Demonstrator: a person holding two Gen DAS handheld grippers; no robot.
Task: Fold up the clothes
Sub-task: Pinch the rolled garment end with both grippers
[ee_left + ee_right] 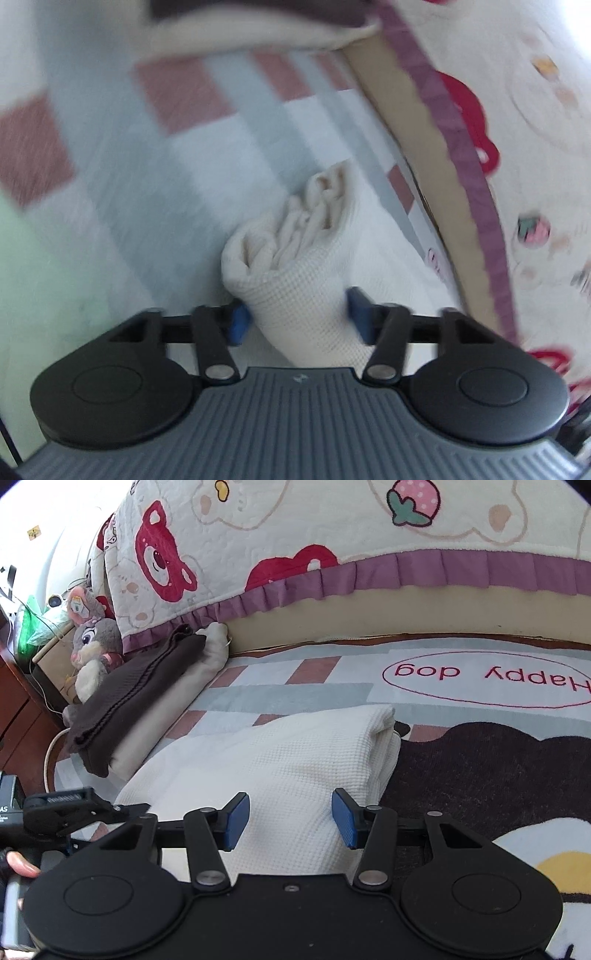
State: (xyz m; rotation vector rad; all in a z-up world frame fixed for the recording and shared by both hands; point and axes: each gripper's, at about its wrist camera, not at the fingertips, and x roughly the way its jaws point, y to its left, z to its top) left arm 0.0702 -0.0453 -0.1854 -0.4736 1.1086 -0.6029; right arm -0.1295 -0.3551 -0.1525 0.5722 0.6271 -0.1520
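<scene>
In the left wrist view, a cream waffle-knit garment (295,288) is bunched into a thick roll between the blue pads (240,323) of my left gripper (299,317). The jaws press on it from both sides, and this view is motion-blurred. In the right wrist view the same garment (280,753) lies folded on the rug. My right gripper (290,819) hovers open just above its near edge with nothing between its pads. The left gripper (92,808) shows at the garment's left corner, with a person's fingertips (20,866) behind it.
A folded stack, dark brown knit (136,698) on a beige piece (192,672), lies left of the garment against the bed. The bed's cartoon quilt with a purple frill (369,576) overhangs the patterned rug (480,675). A plush rabbit (92,642) and a bedside cabinet (51,653) stand far left.
</scene>
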